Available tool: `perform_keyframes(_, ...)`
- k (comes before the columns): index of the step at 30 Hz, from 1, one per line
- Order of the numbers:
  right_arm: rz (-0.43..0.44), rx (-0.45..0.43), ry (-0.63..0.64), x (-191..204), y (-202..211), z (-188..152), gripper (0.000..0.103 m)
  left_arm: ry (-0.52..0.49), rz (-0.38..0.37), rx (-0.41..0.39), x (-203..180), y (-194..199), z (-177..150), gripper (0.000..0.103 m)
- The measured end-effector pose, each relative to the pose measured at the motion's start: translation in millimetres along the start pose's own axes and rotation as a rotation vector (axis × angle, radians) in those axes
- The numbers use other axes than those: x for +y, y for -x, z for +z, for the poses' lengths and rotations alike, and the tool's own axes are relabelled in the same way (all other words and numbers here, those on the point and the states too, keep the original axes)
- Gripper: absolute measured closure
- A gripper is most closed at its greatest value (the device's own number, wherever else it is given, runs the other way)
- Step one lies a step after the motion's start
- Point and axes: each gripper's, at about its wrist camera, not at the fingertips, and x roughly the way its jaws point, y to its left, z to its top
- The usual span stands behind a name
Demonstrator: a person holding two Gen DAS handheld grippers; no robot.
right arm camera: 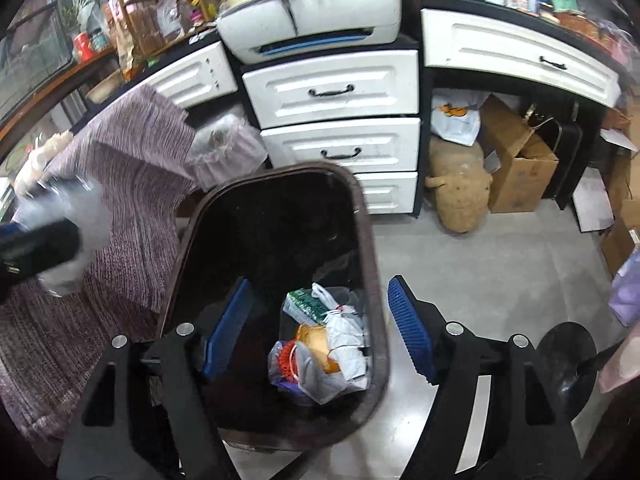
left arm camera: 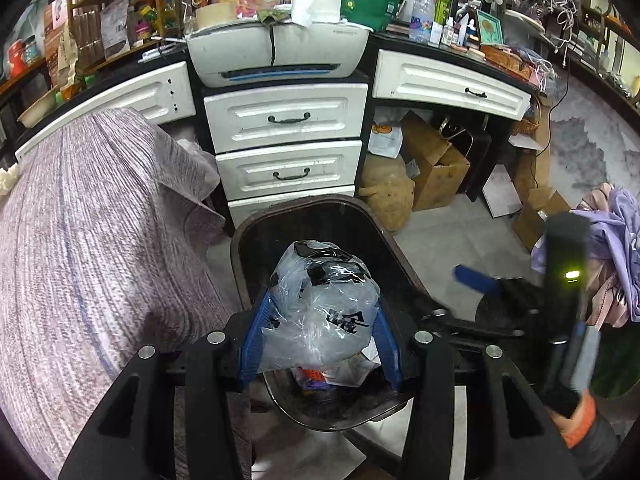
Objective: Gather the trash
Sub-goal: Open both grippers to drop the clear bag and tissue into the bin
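Fingers [left arm camera: 256, 336] of the left gripper [left arm camera: 320, 336] are clamped on a clear plastic bag [left arm camera: 320, 312] with black print, one blue pad on each side of it. In the left wrist view the bag sits at centre, directly over the mouth of the dark trash bin [left arm camera: 256, 240], whose rim runs from 9 o'clock round to 3 o'clock of the bag.

The right gripper [right arm camera: 320, 328] is spread wide and grasps nothing. Its two pads straddle the right-hand rim of the bin [right arm camera: 372, 264]. Discarded wrappers and bags [right arm camera: 324, 344] already lie on the bin floor, at 6 o'clock of the opening.

Step in hand, as judged: depositing the bag.

Next move calls for:
1. Lowering the bag below the rim.
2. Opening the left fingers fully, since thin film tends to cling to ribbed pads.
3. Keeping the right gripper clear of the drop path.

White drawers [left arm camera: 286, 120] stand at 12 o'clock, behind the bin.
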Motion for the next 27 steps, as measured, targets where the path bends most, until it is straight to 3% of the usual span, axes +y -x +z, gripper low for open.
perform_keyframes(8,-0.029,-0.058,-0.061,-21,24,4,0.031,-0.008,-0.015,0.067,-7,-24,5,0.056)
perform_keyframes(27,-0.059,-0.088,-0.14,-45,39,3,0.031,-0.08,0.001,0.2,-23,-83,6,0.055)
